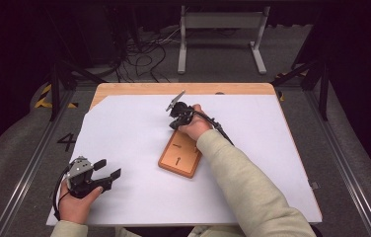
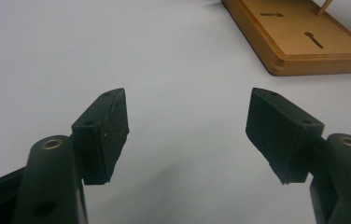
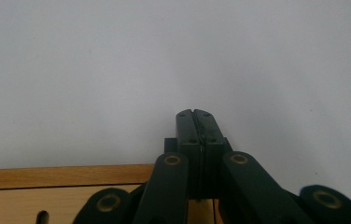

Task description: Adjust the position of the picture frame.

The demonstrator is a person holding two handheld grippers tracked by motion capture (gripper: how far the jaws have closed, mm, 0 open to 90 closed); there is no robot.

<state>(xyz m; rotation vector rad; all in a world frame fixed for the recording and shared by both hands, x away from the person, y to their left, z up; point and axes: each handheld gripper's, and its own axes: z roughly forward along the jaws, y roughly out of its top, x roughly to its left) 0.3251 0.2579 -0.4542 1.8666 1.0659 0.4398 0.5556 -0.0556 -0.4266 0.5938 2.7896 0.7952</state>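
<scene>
The wooden slotted board [image 1: 180,155] is seen at table centre, long axis toward 1 o'clock. The right gripper [image 1: 177,118], jaws pressed together, is held over its far end; the left gripper [image 1: 105,170], jaws spread wide and empty, lies at 8 o'clock, well apart.

high: above, forward-down | tongs views: close, low | shared: wooden board [image 1: 181,153]

Flat orange-brown wooden slotted board [image 1: 179,159]: far end hidden under right hand [image 1: 193,126]; thin wooden stick [image 2: 324,6] cut off by frame top.
</scene>
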